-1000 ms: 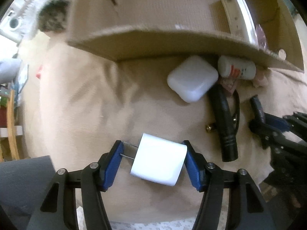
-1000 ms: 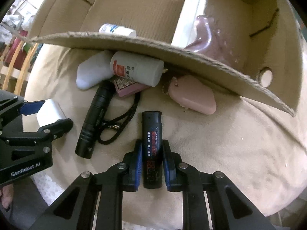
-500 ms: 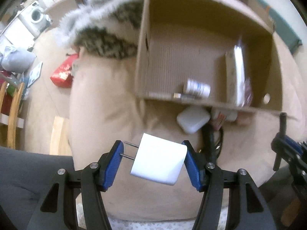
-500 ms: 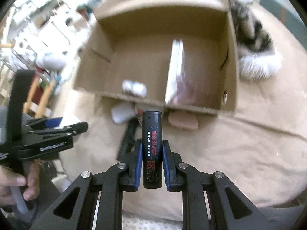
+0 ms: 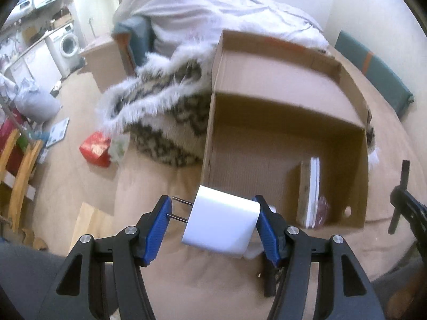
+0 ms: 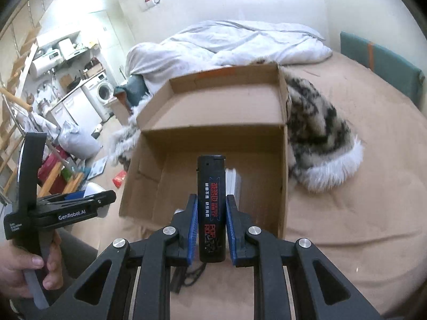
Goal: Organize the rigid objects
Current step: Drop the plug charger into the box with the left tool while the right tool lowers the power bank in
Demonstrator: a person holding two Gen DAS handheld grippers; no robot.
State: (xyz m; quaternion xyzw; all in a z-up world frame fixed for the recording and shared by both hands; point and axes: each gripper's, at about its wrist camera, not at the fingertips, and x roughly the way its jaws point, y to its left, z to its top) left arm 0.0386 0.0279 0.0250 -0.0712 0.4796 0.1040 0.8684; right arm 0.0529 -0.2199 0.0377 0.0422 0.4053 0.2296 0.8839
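Observation:
My left gripper [image 5: 213, 218] is shut on a white plug adapter [image 5: 222, 225] with two metal prongs pointing left, held high above the bed in front of the open cardboard box [image 5: 288, 130]. My right gripper [image 6: 212, 224] is shut on a black lighter [image 6: 211, 208] with red lettering, held upright above the box's [image 6: 213, 122] near wall. Inside the box a white flat case [image 5: 311, 192] stands on edge beside a pink item [image 5: 321, 210]. The left gripper also shows in the right wrist view [image 6: 80, 205], at the left.
The box lies on a tan bed cover [image 6: 347, 200]. A furry patterned blanket [image 5: 160, 112] lies left of the box, and a white duvet [image 6: 226, 40] behind it. A black flashlight end [image 5: 269, 282] lies below my left gripper. Floor clutter and a washing machine [image 5: 66, 45] are far left.
Both grippers have risen well above the bed with their objects and tilted up, so the whole box and room show. The items that lay in front of the box have dropped out of view.

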